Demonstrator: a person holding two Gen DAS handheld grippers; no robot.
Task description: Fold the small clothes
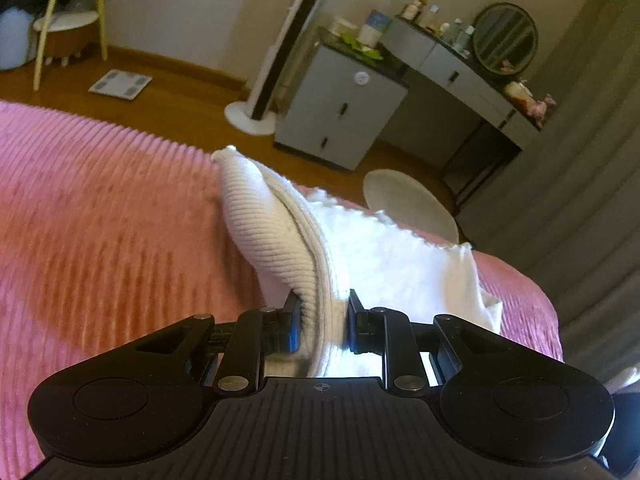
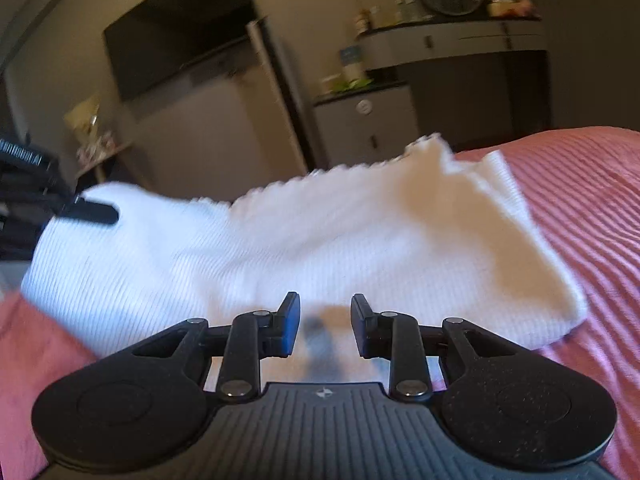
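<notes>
A: Condition of the item?
B: White ribbed sock (image 2: 304, 240), scalloped cuff, partly lifted off the pink bed (image 1: 100, 208).
A: Orientation?
B: Long axis left to right in the right view.
A: Tools?
B: Left tool (image 1: 323, 316) clamps its bunched end; right tool (image 2: 325, 320) slightly parted, grip uncertain.

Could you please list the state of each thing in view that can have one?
Sock: lifted at one end, bunched, rest lying on the bedspread.
Left gripper: shut on sock.
Right gripper: jaws apart over the sock, gripping nothing visible.
Cabinet: doors closed.
</notes>
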